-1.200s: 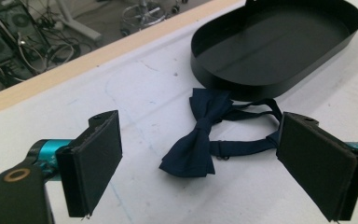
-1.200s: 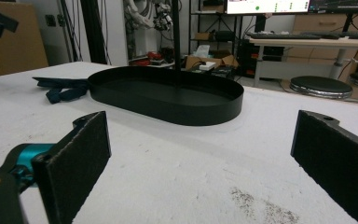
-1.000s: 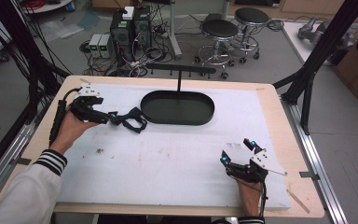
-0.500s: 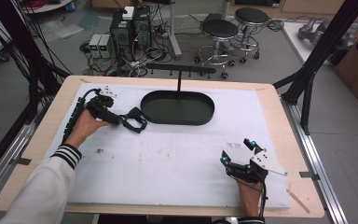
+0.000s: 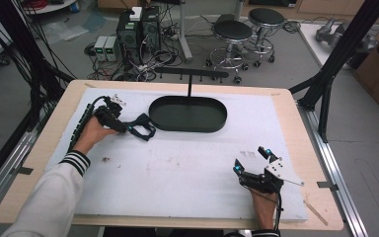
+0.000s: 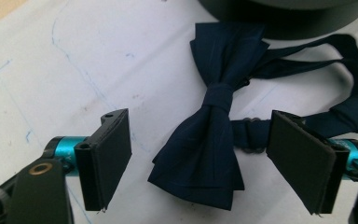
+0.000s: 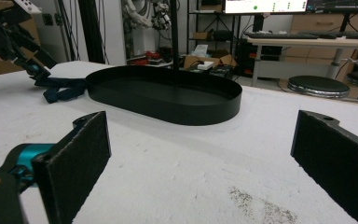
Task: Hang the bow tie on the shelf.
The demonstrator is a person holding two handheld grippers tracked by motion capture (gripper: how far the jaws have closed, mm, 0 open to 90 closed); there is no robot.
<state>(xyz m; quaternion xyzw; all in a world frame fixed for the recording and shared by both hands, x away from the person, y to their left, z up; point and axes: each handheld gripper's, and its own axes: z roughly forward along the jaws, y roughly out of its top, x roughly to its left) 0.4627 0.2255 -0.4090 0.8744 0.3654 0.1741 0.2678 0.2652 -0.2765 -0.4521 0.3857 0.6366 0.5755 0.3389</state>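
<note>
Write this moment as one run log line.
left gripper: open around bow tie | right gripper: open, idle | tray: empty

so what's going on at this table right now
A person sits at a white-covered table with a hand-held gripper in each hand. The left hand-held gripper is open, its jaws on either side of a dark blue bow tie lying flat beside a black oval tray; it has not closed on it. The right hand-held gripper rests open near the table's front right, holding nothing.
</note>
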